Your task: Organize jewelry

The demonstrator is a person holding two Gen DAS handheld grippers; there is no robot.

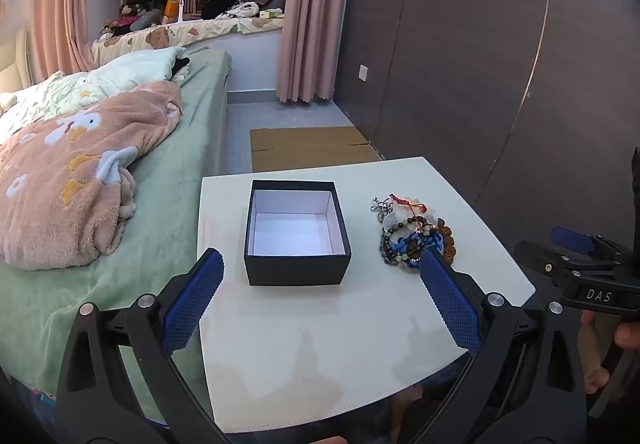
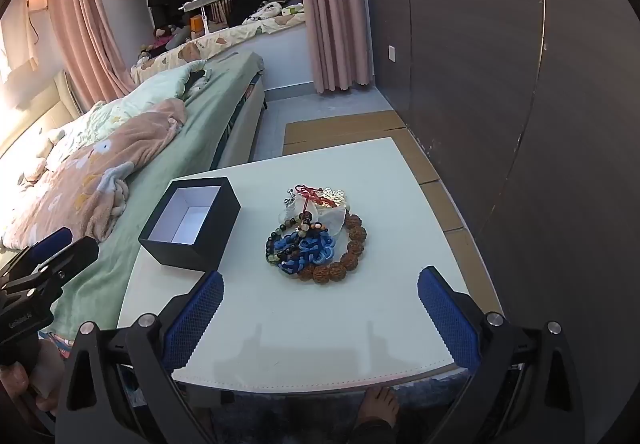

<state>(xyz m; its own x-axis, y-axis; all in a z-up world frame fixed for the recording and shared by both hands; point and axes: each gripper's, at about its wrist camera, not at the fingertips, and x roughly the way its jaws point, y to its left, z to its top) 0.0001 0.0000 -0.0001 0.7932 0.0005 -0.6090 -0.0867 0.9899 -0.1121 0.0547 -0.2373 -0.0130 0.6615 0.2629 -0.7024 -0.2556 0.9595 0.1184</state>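
Note:
A black box (image 1: pixel 297 234) with a white, empty inside stands open on the white table (image 1: pixel 320 332); it also shows in the right wrist view (image 2: pixel 191 224). A pile of jewelry (image 2: pixel 316 236), with bead bracelets, a blue knotted cord and a red cord, lies to the right of the box; it also shows in the left wrist view (image 1: pixel 412 230). My left gripper (image 1: pixel 320 284) is open and empty, above the table's near part, in front of the box. My right gripper (image 2: pixel 320 292) is open and empty, in front of the pile.
A bed (image 1: pixel 100 172) with a green sheet and a pink blanket adjoins the table's left side. A dark wardrobe wall (image 2: pixel 520 84) runs along the right. Flat cardboard (image 1: pixel 308 148) lies on the floor beyond the table. A bare foot (image 2: pixel 378 404) shows under the table's near edge.

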